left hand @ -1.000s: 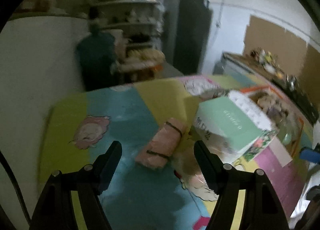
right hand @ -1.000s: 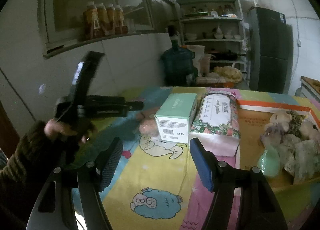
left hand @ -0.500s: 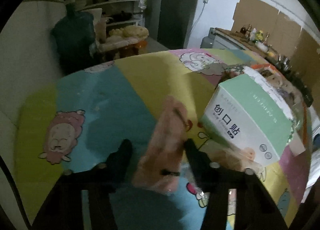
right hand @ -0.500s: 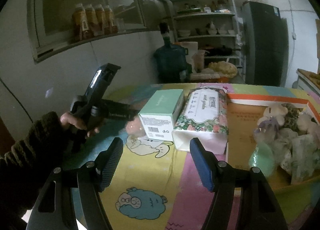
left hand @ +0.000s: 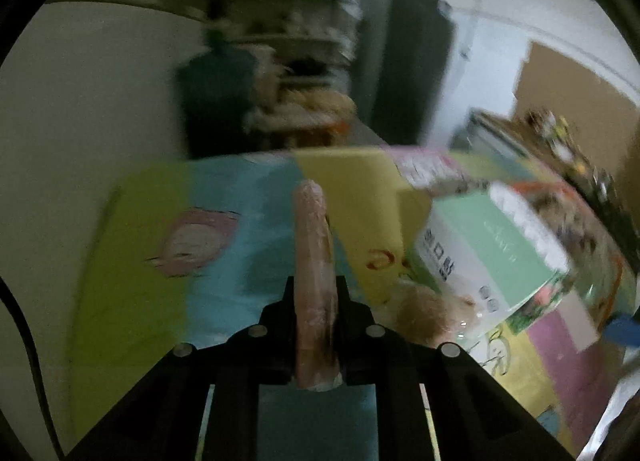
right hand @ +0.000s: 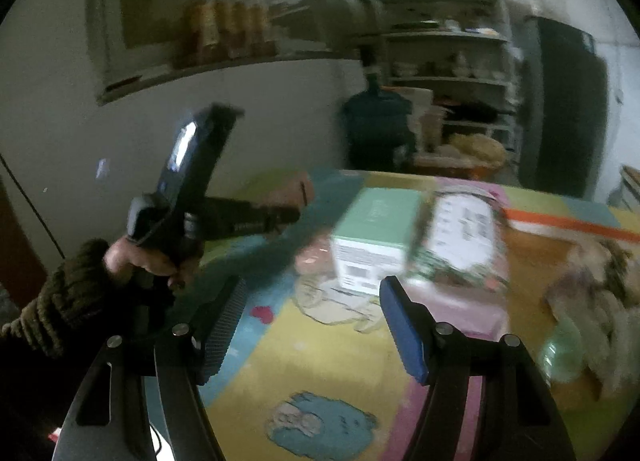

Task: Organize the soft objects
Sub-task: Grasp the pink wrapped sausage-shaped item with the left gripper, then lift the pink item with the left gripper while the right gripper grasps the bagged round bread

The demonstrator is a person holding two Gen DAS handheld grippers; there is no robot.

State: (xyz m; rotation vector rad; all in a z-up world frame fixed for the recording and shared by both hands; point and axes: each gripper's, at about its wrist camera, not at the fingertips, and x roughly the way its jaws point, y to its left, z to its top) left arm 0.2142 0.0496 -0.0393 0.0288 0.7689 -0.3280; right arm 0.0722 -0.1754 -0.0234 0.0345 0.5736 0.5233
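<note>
Two grippers in frame. Left gripper (left hand: 316, 301): jaws clamped narrow on a pink rolled cloth (left hand: 314, 261), which sticks out forward past the fingertips, clear of the cartoon-print table mat (left hand: 136, 261). Right gripper (right hand: 312, 325): jaws wide, nothing between them, hanging over the mat.

Just right of the left gripper's tips: a crumpled clear wrapper with something tan inside (left hand: 424, 313). Beyond it, further right, a mint-green box (left hand: 488, 245) with a floral tissue pack (left hand: 532, 301) behind it; these two stand between the held roll and the far-right side of the table. Ahead of the roll the mat is bare. Far ahead: a dark water jug (left hand: 216, 101), blurred.

Left wrist view only: how the pads pinch the roll, and the wrapper.
Right wrist view only: the left hand (right hand: 148, 261) in a knit sleeve (right hand: 68, 301) gripping the left tool, ahead-left of the right gripper; box barcode face; an orange-rimmed tray (right hand: 568, 221) of plush items (right hand: 600, 289) to the far right, beyond the tissue pack. Both views motion-blurred.
</note>
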